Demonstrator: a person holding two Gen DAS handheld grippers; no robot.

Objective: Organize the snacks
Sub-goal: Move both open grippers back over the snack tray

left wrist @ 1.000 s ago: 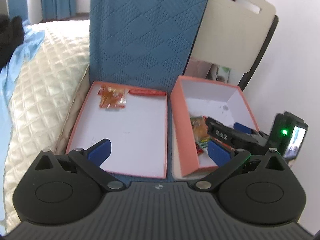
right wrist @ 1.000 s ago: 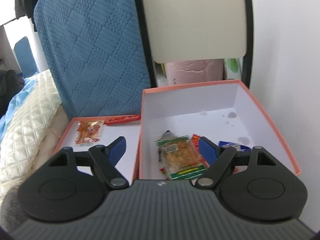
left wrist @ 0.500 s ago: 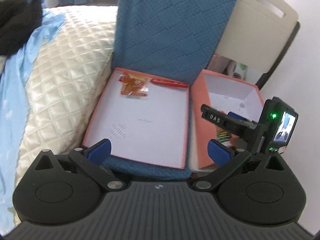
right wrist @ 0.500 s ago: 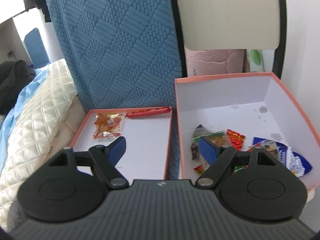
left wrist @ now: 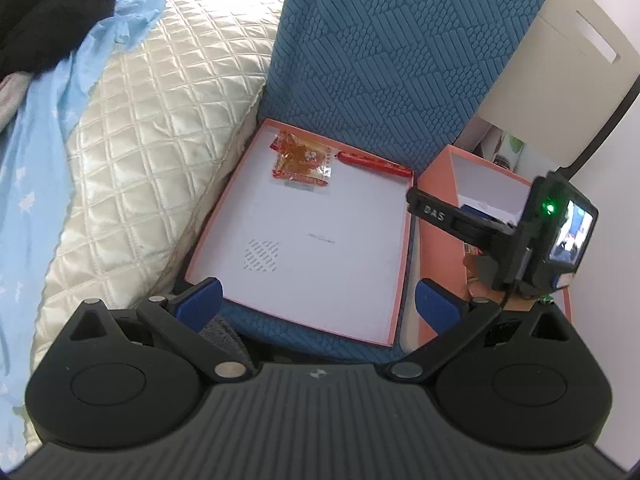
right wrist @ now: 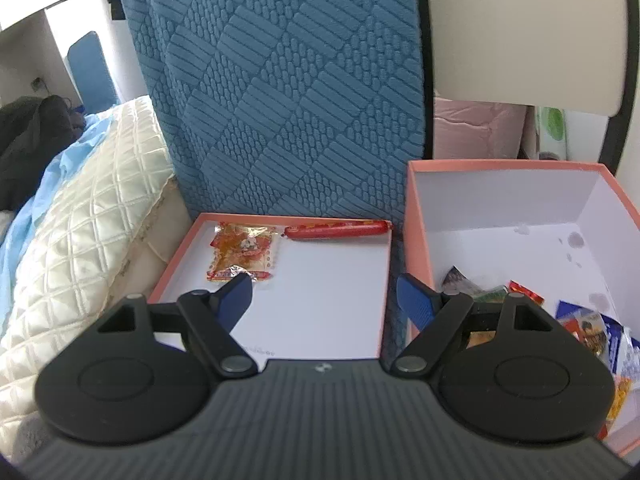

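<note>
Both views showed two salmon-edged cardboard containers on blue-covered chair seats: a shallow tray (right wrist: 320, 312) at centre frame and a deep box (right wrist: 520, 208) at right. In the right wrist view the right gripper (right wrist: 324, 296) stood spread wide and empty, straddling the tray's right wall, its left finger (right wrist: 236, 296) over the tray floor and just below the orange candy packet (right wrist: 244, 252). The red sausage stick (right wrist: 338, 229) lay against the tray's far wall, long axis running left to right across the frame. The unsorted snack packets (right wrist: 592, 332) remained in the box at lower right, beside the gripper rather than ahead of it. In the left wrist view the left gripper (left wrist: 316, 300) was likewise spread and empty at the tray's near edge, with the right gripper (left wrist: 500, 224) visible over the box. Compared with one second earlier, the right gripper's view had swung from the box toward the tray, and the left gripper's view had drawn back.
</note>
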